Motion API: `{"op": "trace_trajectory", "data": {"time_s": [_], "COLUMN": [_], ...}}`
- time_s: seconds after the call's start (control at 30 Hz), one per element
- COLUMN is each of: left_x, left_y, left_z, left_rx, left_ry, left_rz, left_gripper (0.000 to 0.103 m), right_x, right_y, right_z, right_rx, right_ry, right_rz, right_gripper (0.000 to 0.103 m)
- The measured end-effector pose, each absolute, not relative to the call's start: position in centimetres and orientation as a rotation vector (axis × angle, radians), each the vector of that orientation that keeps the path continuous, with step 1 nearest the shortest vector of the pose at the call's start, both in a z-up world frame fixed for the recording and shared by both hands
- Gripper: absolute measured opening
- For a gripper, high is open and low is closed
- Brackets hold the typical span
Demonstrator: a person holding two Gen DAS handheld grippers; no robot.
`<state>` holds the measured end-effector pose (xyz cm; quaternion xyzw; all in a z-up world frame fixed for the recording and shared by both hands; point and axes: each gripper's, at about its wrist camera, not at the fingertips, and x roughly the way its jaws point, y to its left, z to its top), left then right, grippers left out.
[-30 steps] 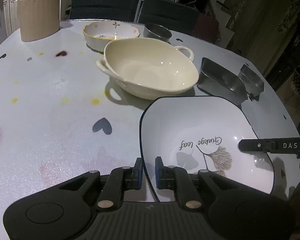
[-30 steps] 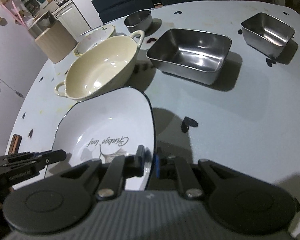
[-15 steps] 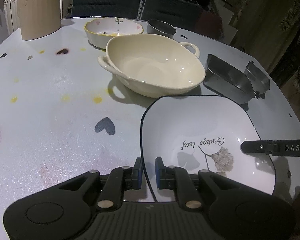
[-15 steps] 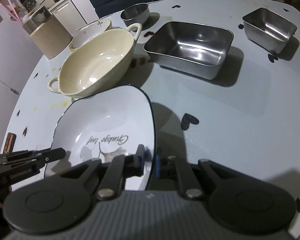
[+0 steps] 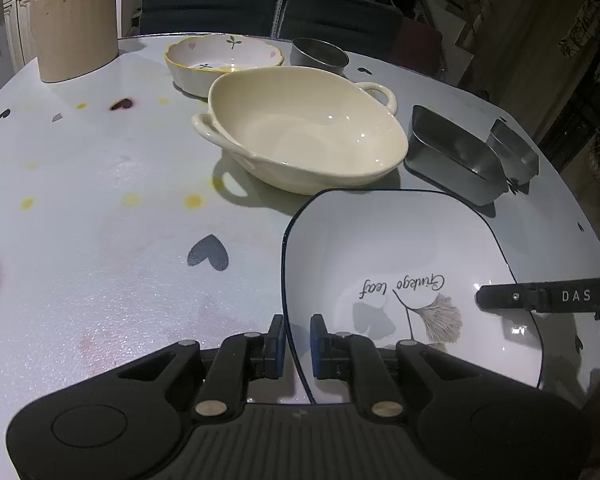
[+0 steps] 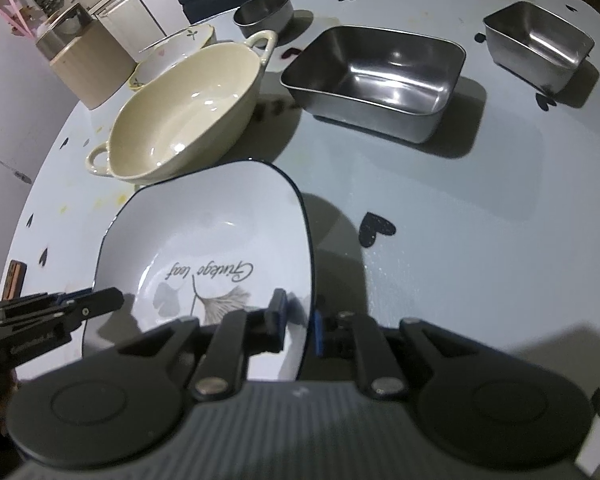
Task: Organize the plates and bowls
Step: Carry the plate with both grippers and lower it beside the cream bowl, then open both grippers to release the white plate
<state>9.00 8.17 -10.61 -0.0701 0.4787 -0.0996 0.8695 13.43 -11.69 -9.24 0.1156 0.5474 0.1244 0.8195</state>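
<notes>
The left gripper straddles the near left rim of the square white plate, its jaws narrow with the rim between the blue pads, and it seems to pinch it; the right gripper straddles the plate's near right rim, and its jaws have just been opening a little, a small gap showing on the inner side; the plate lies at the near edge of the table, its "Ginkgo leaf" lettering upside down to both cameras, the leaf stem running toward the near side. Only the right view shows the inside of the large steel tray and the small steel tray, which the left view sees edge-on; only the left view shows the dark chairs beyond. Past the plate, the cream two-handled bowl sits with its long axis running left-near to right-far; farther off stand the floral bowl, a round steel cup and a beige canister.
</notes>
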Motion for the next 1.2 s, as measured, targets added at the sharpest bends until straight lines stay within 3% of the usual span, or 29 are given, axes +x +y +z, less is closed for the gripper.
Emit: {"op": "trace_trajectory", "data": {"time_s": [0.93, 1.03, 1.2], "left_x": [9.23, 9.37, 9.51], "left_y": [8.03, 8.09, 7.96], "left_z": [-10.62, -10.76, -11.20], "left_rx": [-0.139, -0.148, -0.150], "left_ry": [1.015, 1.027, 1.068], "left_rz": [-0.216, -0.216, -0.214], "left_gripper": [0.013, 0.016, 0.038], "right_x": [13.64, 13.68, 13.68], "right_y": [-11.10, -11.06, -11.32], "right_z": [-9.49, -9.45, -9.40], "right_rx": [0.210, 0.205, 0.206], "right_ry": [1.179, 1.179, 1.159], "right_rz": [0.255, 0.260, 0.268], "right_gripper": [0.020, 0.020, 0.021]}}
